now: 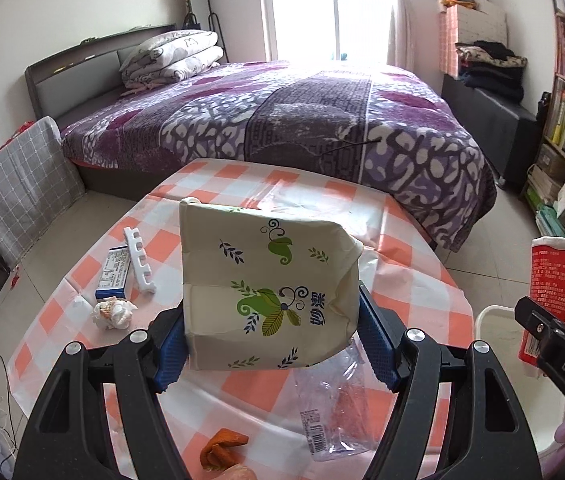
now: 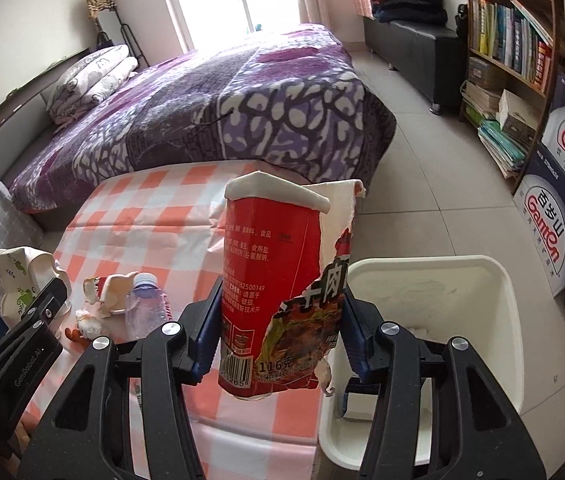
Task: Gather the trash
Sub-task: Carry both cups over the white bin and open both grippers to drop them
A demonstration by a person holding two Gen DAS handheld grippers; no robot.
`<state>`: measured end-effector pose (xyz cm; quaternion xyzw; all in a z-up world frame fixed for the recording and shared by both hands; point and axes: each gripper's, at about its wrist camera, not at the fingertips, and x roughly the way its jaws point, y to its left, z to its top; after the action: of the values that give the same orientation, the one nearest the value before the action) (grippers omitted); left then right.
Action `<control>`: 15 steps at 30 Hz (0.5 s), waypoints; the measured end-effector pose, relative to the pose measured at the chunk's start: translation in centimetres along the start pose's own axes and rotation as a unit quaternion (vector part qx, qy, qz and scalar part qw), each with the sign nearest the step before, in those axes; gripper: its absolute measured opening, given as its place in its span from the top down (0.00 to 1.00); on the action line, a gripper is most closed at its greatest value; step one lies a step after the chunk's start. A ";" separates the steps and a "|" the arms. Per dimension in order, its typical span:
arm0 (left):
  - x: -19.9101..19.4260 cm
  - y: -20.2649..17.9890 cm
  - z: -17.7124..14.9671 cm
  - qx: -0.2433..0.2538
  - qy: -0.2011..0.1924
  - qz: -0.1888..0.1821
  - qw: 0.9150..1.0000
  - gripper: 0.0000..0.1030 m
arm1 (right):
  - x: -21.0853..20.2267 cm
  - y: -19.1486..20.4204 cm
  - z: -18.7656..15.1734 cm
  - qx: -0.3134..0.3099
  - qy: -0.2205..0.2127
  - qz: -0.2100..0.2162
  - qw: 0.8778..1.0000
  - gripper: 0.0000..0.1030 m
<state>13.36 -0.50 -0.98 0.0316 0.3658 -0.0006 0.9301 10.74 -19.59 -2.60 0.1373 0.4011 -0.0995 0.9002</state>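
Observation:
My left gripper (image 1: pixel 270 340) is shut on a cream paper cup with green leaf print (image 1: pixel 266 292), held above the checked table (image 1: pixel 242 184); the cup also shows in the right wrist view (image 2: pixel 22 276). My right gripper (image 2: pixel 278 332) is shut on a torn red noodle cup (image 2: pixel 278 280), held at the table's right edge beside the white bin (image 2: pixel 482 320). The red cup also shows in the left wrist view (image 1: pixel 550 296). Loose trash lies on the table: a crumpled tissue (image 1: pixel 112 312), a small blue box (image 1: pixel 114 274), a plastic bottle (image 2: pixel 146 304), clear plastic wrap (image 1: pixel 334 408), orange peel (image 1: pixel 222 448).
A white comb-like piece (image 1: pixel 138 260) lies by the blue box. The bin holds a small box (image 2: pixel 358 400). A bed with purple cover (image 1: pixel 282 112) stands beyond the table. Bookshelf (image 2: pixel 514 40) and stacked cartons (image 2: pixel 562 200) are on the right.

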 end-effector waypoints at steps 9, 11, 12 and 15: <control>-0.1 -4.4 -0.4 0.021 0.009 -0.037 0.999 0.31 | -1.2 -6.1 0.6 0.061 -0.007 -0.031 0.998 0.29; -0.3 -5.5 -0.6 0.027 0.009 -0.044 0.999 0.31 | -1.6 -7.4 0.7 0.072 -0.012 -0.038 0.997 0.29; -0.3 -6.0 -0.7 0.030 0.009 -0.048 0.998 0.31 | -1.7 -7.9 0.8 0.077 -0.014 -0.042 0.996 0.29; -0.7 -7.6 -1.0 0.041 0.010 -0.062 0.997 0.30 | -2.2 -9.7 0.9 0.094 -0.017 -0.046 0.994 0.29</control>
<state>12.04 -8.06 -1.68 0.0469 0.3764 -0.0725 0.9224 7.10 -28.84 -2.04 0.2007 0.3806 -0.1807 0.8844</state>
